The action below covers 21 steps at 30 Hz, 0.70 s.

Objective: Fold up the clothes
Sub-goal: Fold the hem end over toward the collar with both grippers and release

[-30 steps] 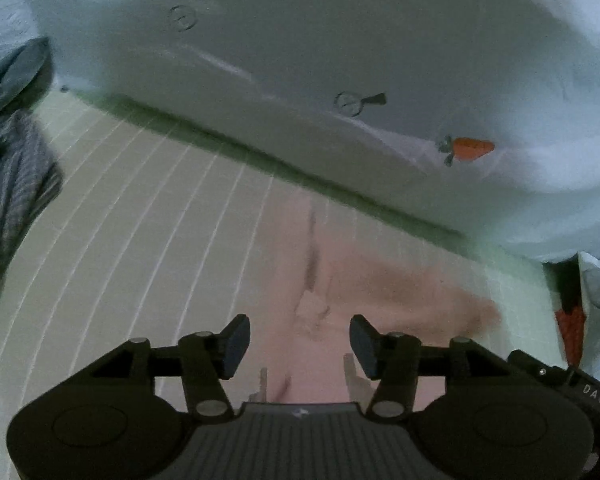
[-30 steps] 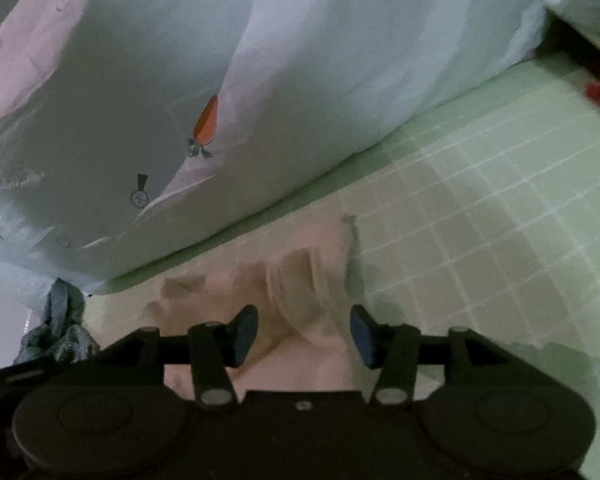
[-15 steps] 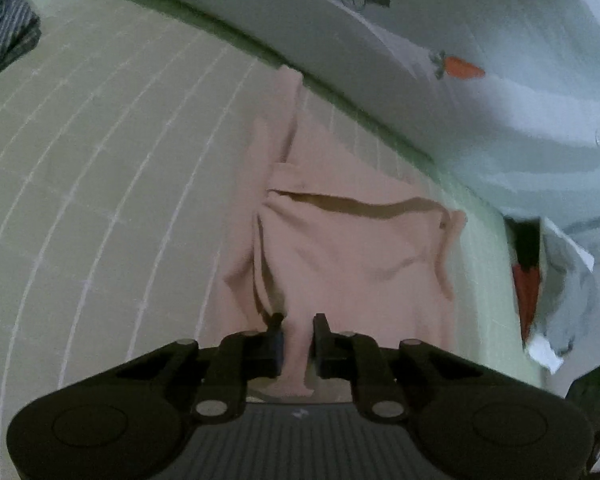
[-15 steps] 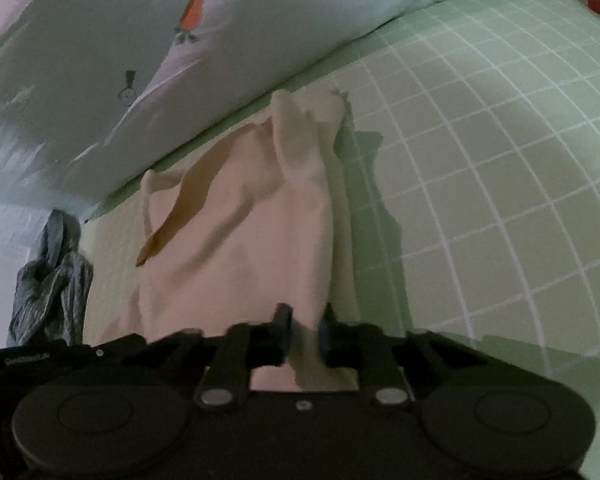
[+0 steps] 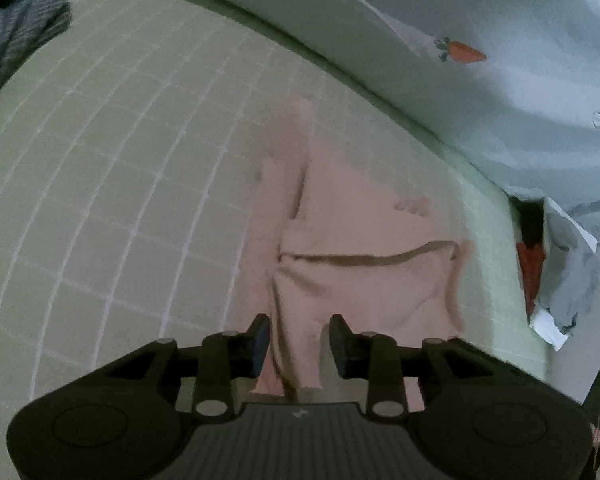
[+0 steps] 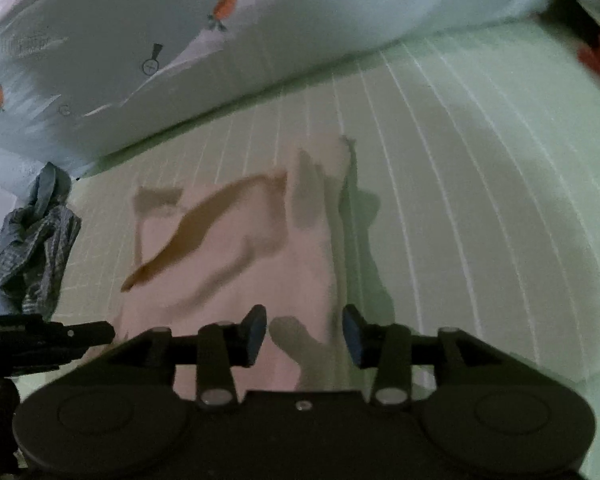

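My left hand-held gripper (image 5: 296,340) and right hand-held gripper (image 6: 304,334) are both spread, so the pink shirt (image 5: 364,232) lies flat on the bed (image 5: 112,184), ready for folding

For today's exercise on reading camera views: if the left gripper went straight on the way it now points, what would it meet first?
Most likely the pink garment, which lies directly between and ahead of the open left gripper; depth is hard to judge.

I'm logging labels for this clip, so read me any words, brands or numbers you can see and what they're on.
None can be read.
The left gripper body carries a small pale mark, too small to read.
The pink garment shows no label.
The quilt carries only carrot and magnifier pictures.
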### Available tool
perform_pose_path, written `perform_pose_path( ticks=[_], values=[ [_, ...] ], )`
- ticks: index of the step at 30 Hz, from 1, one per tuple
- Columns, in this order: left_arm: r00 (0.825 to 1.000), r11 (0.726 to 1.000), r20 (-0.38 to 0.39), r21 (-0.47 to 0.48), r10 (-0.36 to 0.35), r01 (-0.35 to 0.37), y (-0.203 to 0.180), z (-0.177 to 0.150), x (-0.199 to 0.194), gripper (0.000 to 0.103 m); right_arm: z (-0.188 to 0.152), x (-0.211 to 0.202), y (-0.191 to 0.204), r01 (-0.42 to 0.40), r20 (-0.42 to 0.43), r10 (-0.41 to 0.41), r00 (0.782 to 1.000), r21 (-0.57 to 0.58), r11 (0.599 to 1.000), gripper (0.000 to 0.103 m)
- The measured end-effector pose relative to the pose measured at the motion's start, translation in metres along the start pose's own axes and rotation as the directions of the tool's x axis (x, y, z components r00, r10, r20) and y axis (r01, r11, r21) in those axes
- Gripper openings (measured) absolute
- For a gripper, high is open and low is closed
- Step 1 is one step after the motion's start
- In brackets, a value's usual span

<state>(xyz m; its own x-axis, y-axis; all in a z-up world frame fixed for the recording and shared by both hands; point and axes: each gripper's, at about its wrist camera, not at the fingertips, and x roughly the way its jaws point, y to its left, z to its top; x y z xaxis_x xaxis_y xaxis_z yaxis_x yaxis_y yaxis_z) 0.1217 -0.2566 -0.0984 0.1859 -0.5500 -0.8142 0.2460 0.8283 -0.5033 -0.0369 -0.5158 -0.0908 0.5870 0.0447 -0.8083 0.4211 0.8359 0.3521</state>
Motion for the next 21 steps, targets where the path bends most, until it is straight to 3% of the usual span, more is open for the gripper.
perform_pose_path(
  ticks=[7,14,16,18,21],
  values=[
    [0.999,0.999,0.007,-0.001,-0.041,0.041,0.008,0.02,0.021,0.031,0.028,0.031,0.005,0.023,-0.002,-0.023,1.0,-0.024,0.999,0.044],
    [0.996,0.997,0.047,0.018,-0.075,0.074,0.009,0.052,0.032,0.024,0.032,0.041,-0.002,0.019,-0.026,-0.019,0.999,-0.021,1.0,0.044],
    [0.995,0.996,0.053,0.018,-0.086,0.085,0.01,0.062,0.037,0.019,0.031,0.041,-0.002,0.016,-0.03,-0.016,0.999,-0.018,1.0,0.044],
    [0.994,0.995,0.053,0.005,-0.099,0.099,0.011,0.072,0.044,0.007,0.031,0.044,-0.003,0.015,-0.033,-0.015,0.999,-0.014,1.0,0.045],
    [0.993,0.994,0.055,-0.023,-0.106,0.108,0.014,0.083,0.052,0.002,0.032,0.044,-0.004,0.016,-0.034,-0.016,0.999,-0.008,1.0,0.046]
  ],
)
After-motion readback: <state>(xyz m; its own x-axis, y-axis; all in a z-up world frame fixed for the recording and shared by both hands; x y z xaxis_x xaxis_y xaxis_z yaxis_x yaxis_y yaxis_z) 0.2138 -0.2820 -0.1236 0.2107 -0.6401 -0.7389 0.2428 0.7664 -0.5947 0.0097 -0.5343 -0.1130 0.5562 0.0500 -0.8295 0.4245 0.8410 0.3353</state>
